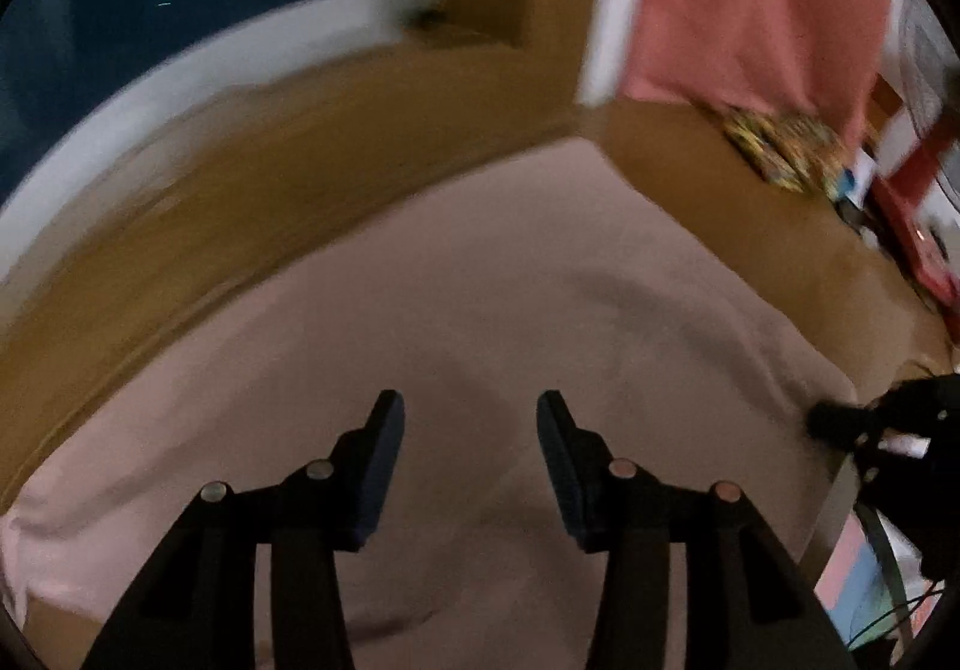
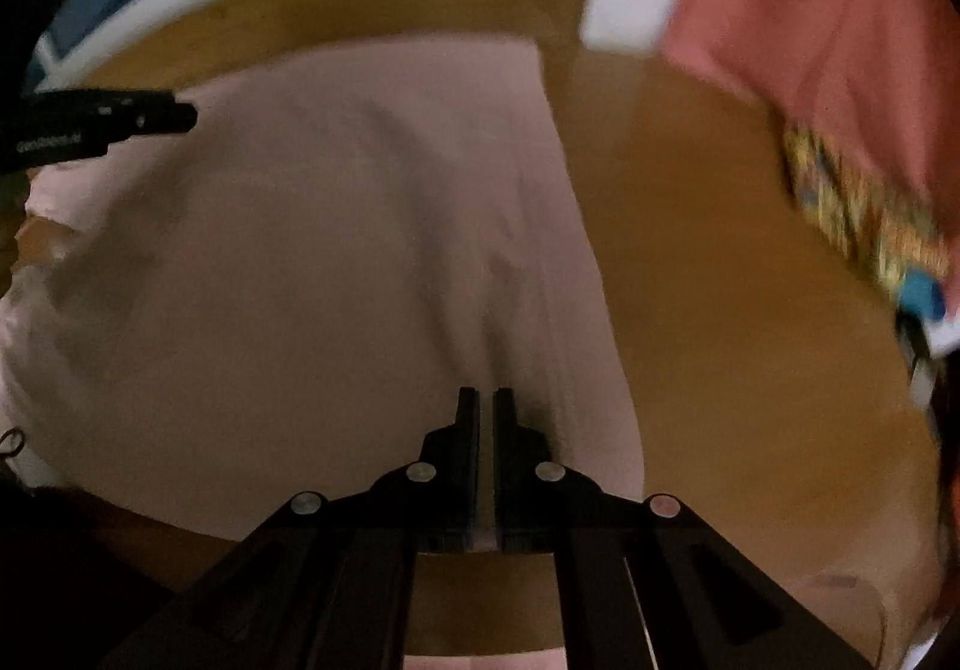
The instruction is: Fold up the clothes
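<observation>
Garment (image 1: 480, 310) on table (image 1: 690, 178)

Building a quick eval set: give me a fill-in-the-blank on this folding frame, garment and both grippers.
1. The garment spread on the wooden table is pale ____.
2. The left gripper has its jaws ____, nothing between them.
3. The right gripper is ____ on a fold of the garment.
4. The loose cloth at the table's far right is ____.

Missing words: pink; open; shut; red
</observation>
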The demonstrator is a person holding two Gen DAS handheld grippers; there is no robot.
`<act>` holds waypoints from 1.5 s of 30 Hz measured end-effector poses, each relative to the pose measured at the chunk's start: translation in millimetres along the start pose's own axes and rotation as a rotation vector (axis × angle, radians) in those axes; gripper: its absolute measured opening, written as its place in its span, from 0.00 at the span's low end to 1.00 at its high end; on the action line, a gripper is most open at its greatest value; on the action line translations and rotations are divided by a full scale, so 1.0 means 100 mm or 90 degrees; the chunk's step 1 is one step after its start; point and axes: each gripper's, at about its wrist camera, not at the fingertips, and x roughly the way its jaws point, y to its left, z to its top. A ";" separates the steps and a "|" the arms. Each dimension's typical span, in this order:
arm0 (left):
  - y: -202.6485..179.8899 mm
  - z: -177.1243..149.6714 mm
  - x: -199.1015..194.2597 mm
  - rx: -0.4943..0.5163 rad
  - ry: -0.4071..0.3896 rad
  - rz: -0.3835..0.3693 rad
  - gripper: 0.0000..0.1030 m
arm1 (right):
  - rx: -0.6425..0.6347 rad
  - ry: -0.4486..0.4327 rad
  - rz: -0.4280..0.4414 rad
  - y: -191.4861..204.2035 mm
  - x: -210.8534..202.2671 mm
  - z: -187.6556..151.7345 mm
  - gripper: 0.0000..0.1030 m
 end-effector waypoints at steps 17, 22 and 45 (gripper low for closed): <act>1.75 -0.97 -0.08 -0.148 0.110 0.290 0.43 | -0.097 -0.006 0.109 0.53 0.58 0.38 0.06; 1.59 -1.07 -0.18 -0.159 0.108 0.270 0.43 | -0.080 0.000 0.065 0.21 0.56 0.35 0.06; 2.23 -2.37 -1.61 -0.177 -0.006 0.249 0.67 | -0.016 -0.121 0.120 2.59 0.28 0.74 0.45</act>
